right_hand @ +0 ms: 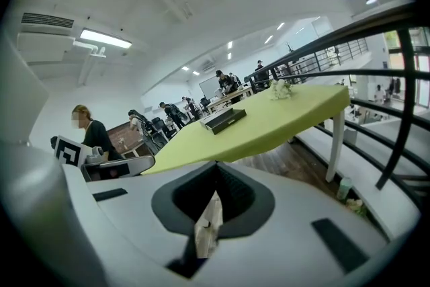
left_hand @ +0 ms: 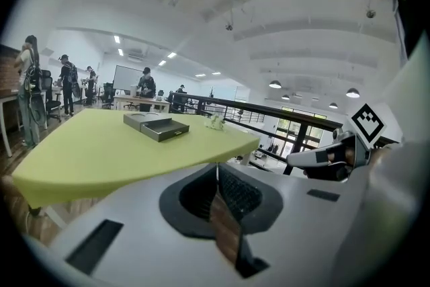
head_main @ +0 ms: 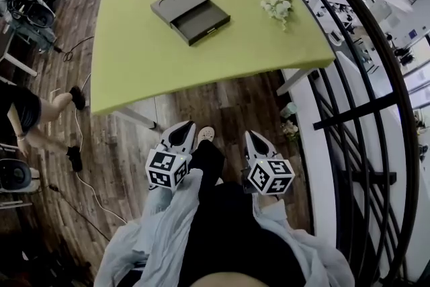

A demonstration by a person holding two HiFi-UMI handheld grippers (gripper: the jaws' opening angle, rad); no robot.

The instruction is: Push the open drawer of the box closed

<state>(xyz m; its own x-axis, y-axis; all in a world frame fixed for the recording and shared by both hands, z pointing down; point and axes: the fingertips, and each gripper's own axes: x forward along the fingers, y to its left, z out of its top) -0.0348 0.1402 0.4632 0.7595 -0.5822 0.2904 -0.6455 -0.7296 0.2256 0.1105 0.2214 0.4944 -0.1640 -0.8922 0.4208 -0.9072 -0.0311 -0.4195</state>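
Observation:
A flat grey box lies on the far middle of the green table, its drawer pulled out toward the near right. The left gripper view shows the box far ahead, and the right gripper view shows the box far ahead too. My left gripper and right gripper hang side by side close to my body, below and short of the table's near edge. In each gripper's own view, the left gripper and the right gripper have their jaws pressed together with nothing between them.
A small bunch of white flowers lies at the table's far right. A dark metal railing curves along the right side. Cables trail over the wooden floor at left, near a seated person's leg. Several people stand at desks behind the table.

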